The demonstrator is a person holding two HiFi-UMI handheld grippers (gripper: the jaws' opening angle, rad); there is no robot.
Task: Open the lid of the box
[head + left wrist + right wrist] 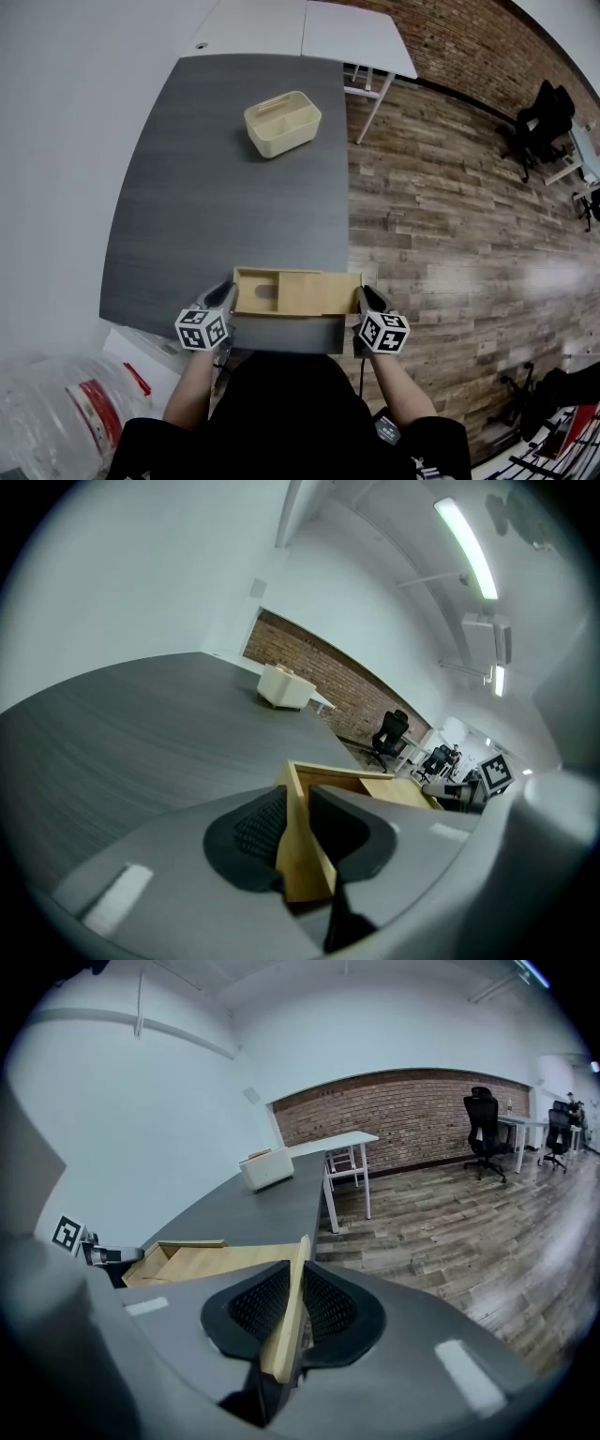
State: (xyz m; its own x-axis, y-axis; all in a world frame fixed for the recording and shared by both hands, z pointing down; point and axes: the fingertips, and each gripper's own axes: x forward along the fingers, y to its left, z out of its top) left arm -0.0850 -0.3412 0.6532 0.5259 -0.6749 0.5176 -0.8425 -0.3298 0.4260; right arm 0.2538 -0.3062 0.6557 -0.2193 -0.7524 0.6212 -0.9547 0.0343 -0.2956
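A flat wooden box lies near the front edge of the dark grey table. Its sliding lid sits shifted to the right, leaving an open gap at the left end. My left gripper is shut on the box's left end wall, one pad inside and one outside. My right gripper is shut on the lid's right end; in the right gripper view the thin board stands on edge between the pads. The lid's top runs away toward the other gripper.
A cream plastic caddy stands at the far middle of the table. A white table adjoins the far end. Wood floor with office chairs lies to the right. A water jug sits at the lower left.
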